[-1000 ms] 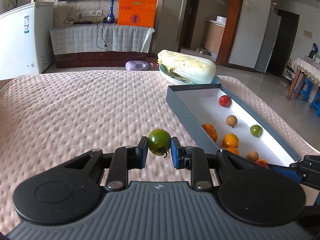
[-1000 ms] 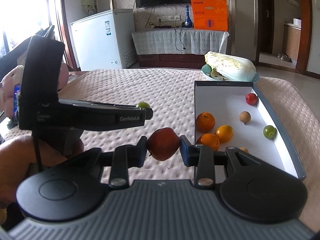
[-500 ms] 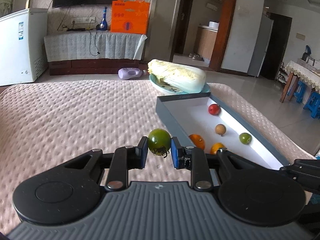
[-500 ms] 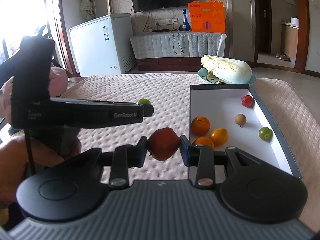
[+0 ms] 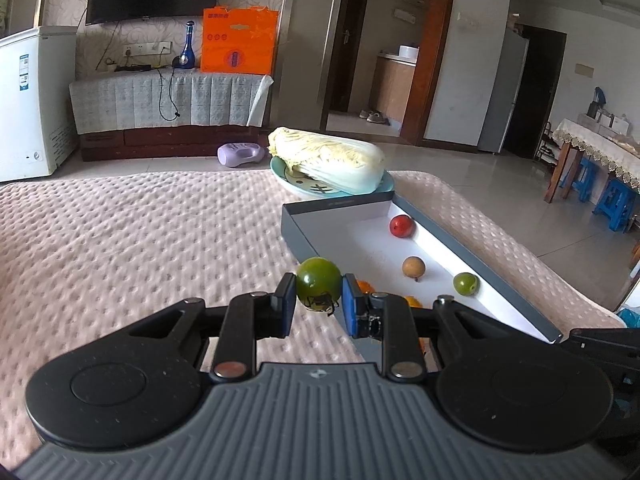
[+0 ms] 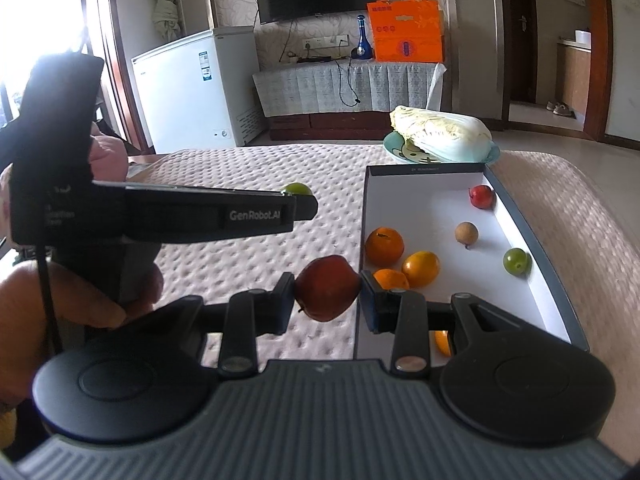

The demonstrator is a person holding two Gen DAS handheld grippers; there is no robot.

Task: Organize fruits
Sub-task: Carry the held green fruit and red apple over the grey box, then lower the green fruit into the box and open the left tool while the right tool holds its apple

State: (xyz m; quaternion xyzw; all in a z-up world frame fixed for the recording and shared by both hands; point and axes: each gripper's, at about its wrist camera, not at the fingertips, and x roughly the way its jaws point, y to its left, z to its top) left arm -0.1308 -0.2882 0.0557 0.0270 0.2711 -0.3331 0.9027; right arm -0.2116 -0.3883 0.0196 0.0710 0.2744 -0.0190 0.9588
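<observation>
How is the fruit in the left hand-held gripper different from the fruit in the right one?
The green tomato in the left hand-held gripper is dark green and round; the red fruit in the right hand-held gripper is dull red, looks bigger, and is less evenly round. The green tomato shows a dark, dried calyx underneath; the red fruit shows only a small stem nub. Both are pinched between blue pads, outside the gray box.

Only readable bit is "GenRobot.AI" in white on the side of the left hand-held gripper [image 6: 318, 208]. Freezer stickers and orange bag print are too blurry.
</observation>
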